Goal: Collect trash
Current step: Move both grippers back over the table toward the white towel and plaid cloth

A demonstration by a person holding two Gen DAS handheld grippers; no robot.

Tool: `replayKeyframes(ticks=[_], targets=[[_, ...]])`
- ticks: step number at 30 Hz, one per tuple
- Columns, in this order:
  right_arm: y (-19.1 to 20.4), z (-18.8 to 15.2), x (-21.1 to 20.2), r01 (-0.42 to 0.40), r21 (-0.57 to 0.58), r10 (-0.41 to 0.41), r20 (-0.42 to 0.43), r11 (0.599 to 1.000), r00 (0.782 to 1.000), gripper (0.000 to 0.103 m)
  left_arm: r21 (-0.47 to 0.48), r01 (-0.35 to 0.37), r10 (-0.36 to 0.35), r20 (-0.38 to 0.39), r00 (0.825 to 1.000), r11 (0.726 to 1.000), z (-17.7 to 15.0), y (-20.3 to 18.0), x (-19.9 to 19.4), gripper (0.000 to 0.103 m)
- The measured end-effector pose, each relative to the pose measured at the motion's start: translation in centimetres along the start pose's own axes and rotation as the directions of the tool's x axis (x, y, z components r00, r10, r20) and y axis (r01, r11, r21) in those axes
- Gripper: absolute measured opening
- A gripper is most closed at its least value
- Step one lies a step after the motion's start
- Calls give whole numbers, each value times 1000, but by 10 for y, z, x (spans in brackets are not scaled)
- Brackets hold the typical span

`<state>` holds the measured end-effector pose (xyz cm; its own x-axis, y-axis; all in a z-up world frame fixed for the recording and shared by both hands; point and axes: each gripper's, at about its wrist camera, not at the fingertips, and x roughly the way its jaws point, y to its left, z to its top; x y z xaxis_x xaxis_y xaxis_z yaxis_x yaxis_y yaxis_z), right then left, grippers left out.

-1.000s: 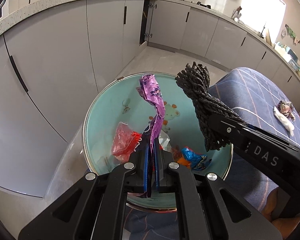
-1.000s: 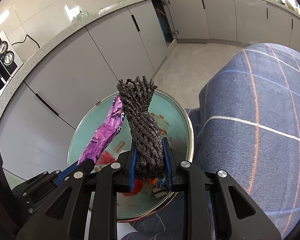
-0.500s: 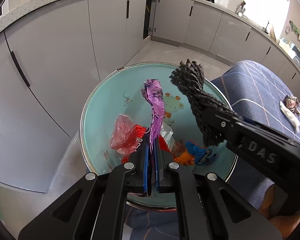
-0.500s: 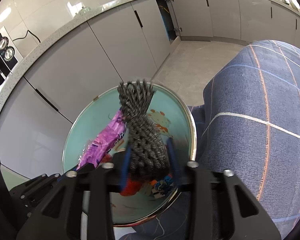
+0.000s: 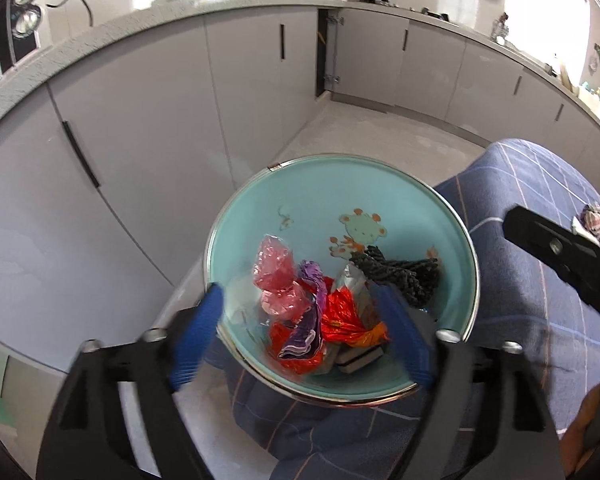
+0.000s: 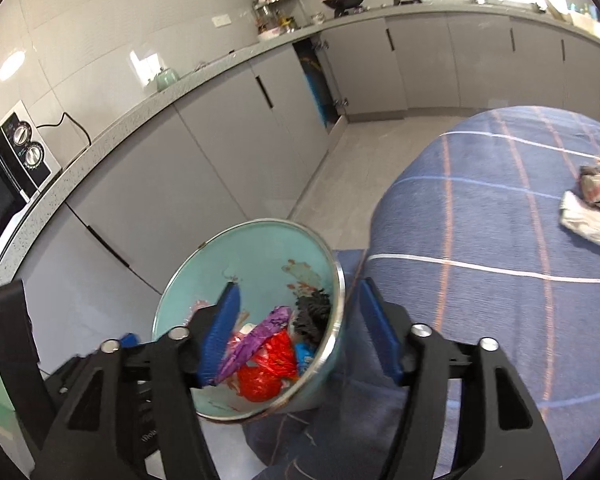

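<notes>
Grey kitchen cabinets [image 5: 140, 140] behind, blue checked cloth [image 6: 500, 240] to the right, teal bin [image 5: 260, 216] at the cloth's edge, just below both tools.

Left gripper [image 5: 300, 304]: jaws just now opened wide, nothing between the pads. Purple wrapper [image 5: 314, 280] down in the bin, lying across red foil [image 5: 340, 316] beside a pink bag [image 5: 272, 268].

Right gripper [image 6: 300, 300]: jaws likewise just opening, about halfway apart and clamped on nothing. Pads blurred, so exact gap hard to judge. Black mesh bundle [image 5: 400, 272] also in the bin, resting against the wall on the cloth side and touching the foil.

Drop apparently done for both pieces; withdrawal and the next pick-up probably in hand.

- Lift both tools straight up before swinging away, to keep the pads off the metal rim.
- Avoid nudging the bin: perched near the cloth's edge, likely light and easy to tip.
- Keep the jaws apart on the way, ready for the next piece.
- Head for the crumpled scrap [image 6: 592, 200] on the cloth, well apart from the bin; seemingly white paper with a printed wrapper, too small to be sure.
- Take it with the right gripper, the nearer one.
- Come down steeply and pinch the scrap's raised folds, not the cloth beneath.
</notes>
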<state>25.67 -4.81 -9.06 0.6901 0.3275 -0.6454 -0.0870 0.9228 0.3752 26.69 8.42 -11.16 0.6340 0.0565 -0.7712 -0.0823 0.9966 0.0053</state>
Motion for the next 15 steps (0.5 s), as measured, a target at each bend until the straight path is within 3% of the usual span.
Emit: replayKeyframes(ticks=[2, 5, 15], targets=[[-5, -2, -7, 1, 4, -1, 1, 1000, 1000, 67, -3, 4, -4, 7, 1000, 1000, 0, -1, -6, 84], [-17, -2, -20, 16, 21, -16, 18, 1000, 1000, 70, -14, -6, 6, 23, 1000, 1000, 0, -8, -15, 95], [-67, -8, -65, 93, 80, -98, 61, 992, 993, 70, 55, 23, -25, 40, 999, 998, -6, -53, -33, 97]])
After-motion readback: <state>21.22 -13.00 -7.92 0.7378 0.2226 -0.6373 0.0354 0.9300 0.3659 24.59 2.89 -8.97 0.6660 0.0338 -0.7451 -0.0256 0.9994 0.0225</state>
